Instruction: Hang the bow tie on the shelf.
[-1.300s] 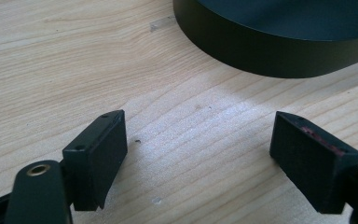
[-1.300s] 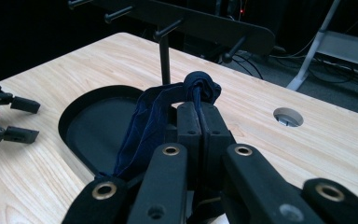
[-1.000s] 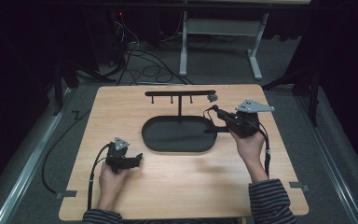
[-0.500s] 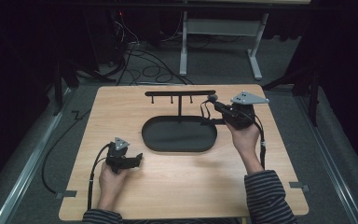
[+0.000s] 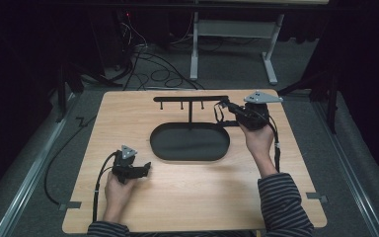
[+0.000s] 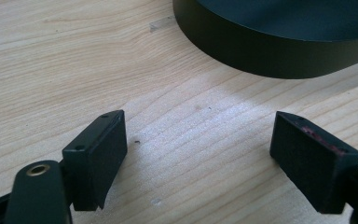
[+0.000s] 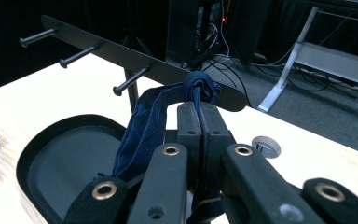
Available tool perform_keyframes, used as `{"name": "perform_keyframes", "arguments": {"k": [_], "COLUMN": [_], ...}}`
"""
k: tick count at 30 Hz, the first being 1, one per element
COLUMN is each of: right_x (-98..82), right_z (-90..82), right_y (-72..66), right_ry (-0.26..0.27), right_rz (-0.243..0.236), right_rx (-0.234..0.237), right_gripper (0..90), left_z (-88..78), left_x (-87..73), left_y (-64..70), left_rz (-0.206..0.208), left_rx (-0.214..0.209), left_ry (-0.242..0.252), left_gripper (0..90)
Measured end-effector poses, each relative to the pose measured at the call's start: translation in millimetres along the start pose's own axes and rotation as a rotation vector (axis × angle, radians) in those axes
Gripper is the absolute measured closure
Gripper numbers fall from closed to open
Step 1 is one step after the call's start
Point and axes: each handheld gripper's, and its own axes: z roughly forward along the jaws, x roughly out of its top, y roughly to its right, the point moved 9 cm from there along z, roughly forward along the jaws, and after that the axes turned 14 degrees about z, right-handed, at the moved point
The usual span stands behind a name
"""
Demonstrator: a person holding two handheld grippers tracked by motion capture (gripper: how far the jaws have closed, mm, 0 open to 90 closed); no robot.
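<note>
Two grippers: right gripper (image 7: 200,109) clamps blue cloth (image 7: 144,126); left gripper (image 6: 200,158) wide open, empty.

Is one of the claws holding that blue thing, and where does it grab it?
Yes. The right claw pinches the dark blue cloth loop just below its knot. The left claw is open, holding nothing.

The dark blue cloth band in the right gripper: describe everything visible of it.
The dark blue cloth band is a soft, creased fabric loop, knotted or bunched at its top end. The right gripper is shut on it just below that knot, which rises beside the end of the black metal peg rack. The rest hangs down over the black oval tray.
</note>
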Motion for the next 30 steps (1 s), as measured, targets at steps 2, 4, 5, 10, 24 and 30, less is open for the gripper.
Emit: {"name": "perform_keyframes", "arguments": {"k": [2,4,5,10,24,30], "right_x": [-0.4,-0.6,-1.1,-0.1,-6.0,-10.6], "right_z": [3.5,6.9,7.6,12.7,22.2,25.5], "right_y": [0.6,1.6,2.2,6.2,14.4,19.8], "right_ry": [-0.006,-0.006,-0.011,-0.007,-0.034,-0.062], "right_rz": [-0.003,-0.002,0.003,0.010,0.022,0.030], "right_rx": [-0.007,-0.009,-0.015,-0.030,-0.058,-0.084], "right_gripper": [90.0,90.0,90.0,90.0,87.5,80.2], "left_z": [0.0,0.0,0.1,0.0,0.1,0.0], "left_x": [0.0,0.1,0.1,0.0,0.1,0.0], "left_y": [0.0,0.0,0.0,0.0,0.0,0.0], "left_rz": [0.000,-0.001,-0.001,0.000,-0.001,-0.001], "left_rx": [0.000,0.000,0.000,0.000,0.000,0.000], "left_ry": [0.001,0.001,0.001,0.000,0.001,0.001], "left_gripper": [19.1,19.1,19.1,19.1,19.1,19.1]}}
